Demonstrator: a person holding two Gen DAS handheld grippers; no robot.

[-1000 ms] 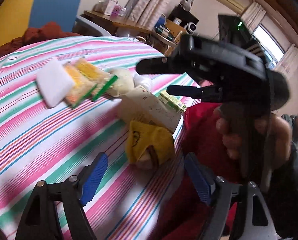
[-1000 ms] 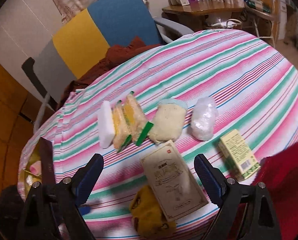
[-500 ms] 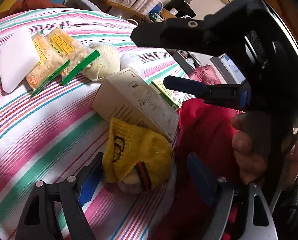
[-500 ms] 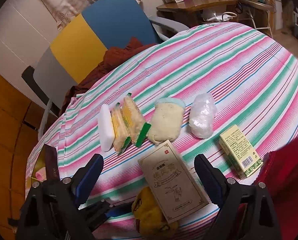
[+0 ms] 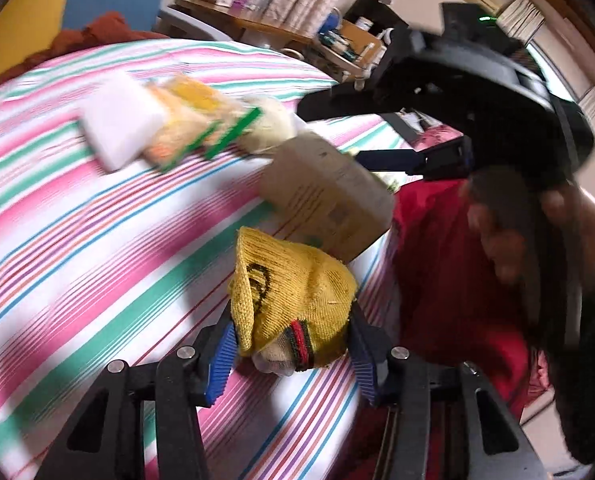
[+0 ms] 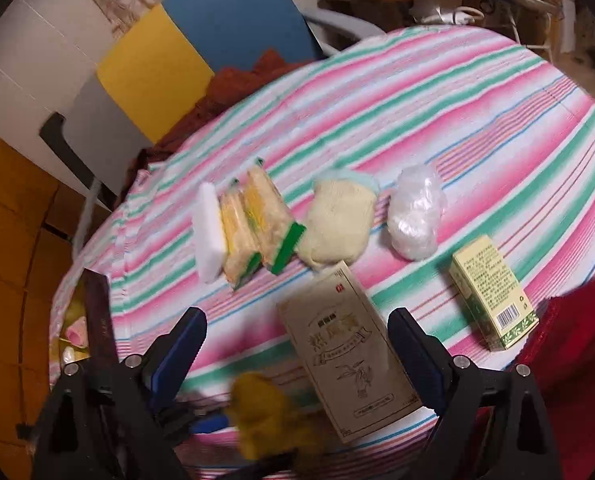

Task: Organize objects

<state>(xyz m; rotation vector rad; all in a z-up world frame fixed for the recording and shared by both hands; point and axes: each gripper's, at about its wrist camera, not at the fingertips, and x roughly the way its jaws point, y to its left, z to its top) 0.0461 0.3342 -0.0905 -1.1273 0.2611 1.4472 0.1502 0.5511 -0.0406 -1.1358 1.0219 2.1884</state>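
**Closing on the yellow sock**

As our left gripper [image 5: 291, 354] closes its jaws, the crumpled yellow knit sock [image 5: 293, 300] sits between the blue pads at the near edge of the striped worktop [image 5: 97, 240]; we judge this the pick-up step. Just beyond lies the tan cardboard box [image 6: 349, 360], framed by our right gripper [image 6: 297, 354], spread wide and empty. Next we need a firm pinch, then a lift clear of the box.

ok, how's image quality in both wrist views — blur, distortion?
Left wrist view: motion-smeared striped tablecloth and white sponge block; yellow knitted sock in the closing left gripper stays sharp. Right wrist view: mostly crisp, the sock smeared; fisheye bends the table edge in both.
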